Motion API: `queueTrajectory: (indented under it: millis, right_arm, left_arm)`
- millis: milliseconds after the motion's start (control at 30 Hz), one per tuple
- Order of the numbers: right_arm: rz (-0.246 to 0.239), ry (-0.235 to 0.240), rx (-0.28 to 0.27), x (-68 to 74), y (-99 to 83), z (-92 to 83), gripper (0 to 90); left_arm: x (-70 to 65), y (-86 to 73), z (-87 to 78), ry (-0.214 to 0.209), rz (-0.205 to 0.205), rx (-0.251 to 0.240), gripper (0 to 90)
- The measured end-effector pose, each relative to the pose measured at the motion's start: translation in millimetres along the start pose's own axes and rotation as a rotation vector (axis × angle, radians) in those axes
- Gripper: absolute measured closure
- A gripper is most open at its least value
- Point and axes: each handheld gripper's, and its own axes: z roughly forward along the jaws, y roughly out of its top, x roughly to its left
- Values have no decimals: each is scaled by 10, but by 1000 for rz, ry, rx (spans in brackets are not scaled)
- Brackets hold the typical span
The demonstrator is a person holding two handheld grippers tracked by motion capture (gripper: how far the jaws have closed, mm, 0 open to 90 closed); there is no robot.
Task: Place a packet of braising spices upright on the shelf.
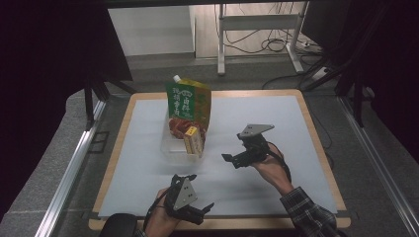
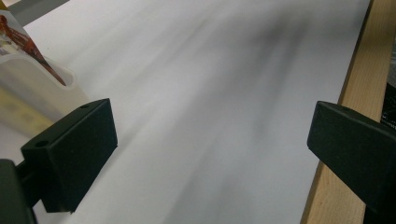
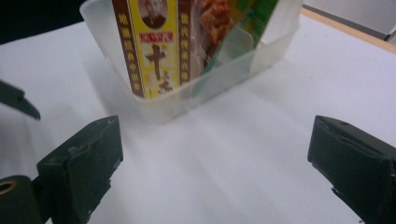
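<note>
A clear plastic bin [image 1: 170,146] stands near the middle of the white mat. It holds a tall green spouted pouch [image 1: 188,102] and a yellow and brown box [image 1: 193,140] that stands upright at its right side. In the right gripper view the bin [image 3: 154,109] and the box [image 3: 154,46] lie just ahead. My right gripper [image 1: 236,159] hovers to the right of the bin, open, with nothing between its jaws [image 3: 210,158]. My left gripper [image 1: 200,210] rests near the front edge of the mat, open and empty [image 2: 210,154].
The white mat [image 1: 267,118] covers a wooden tabletop [image 1: 123,123], whose edge strip [image 2: 355,84] runs past my left gripper. Metal rails flank the table. A white stand and cables sit on the floor beyond the far edge.
</note>
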Motion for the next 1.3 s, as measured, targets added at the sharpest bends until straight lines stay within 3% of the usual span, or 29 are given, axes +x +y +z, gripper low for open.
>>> queueTrajectory:
  millis: [433,1033,1300]
  right_arm:
    - [36,-33,23,-61,-320,-336,31]
    - [57,-82,44,-50,-665,-594,32]
    - [44,-116,85,-38,-885,-680,28]
  left_arm:
    - [4,-8,18,2,-9,8,13]
    - [14,-28,44,3,-7,39,12]
    - [19,-31,42,3,-8,40,13]
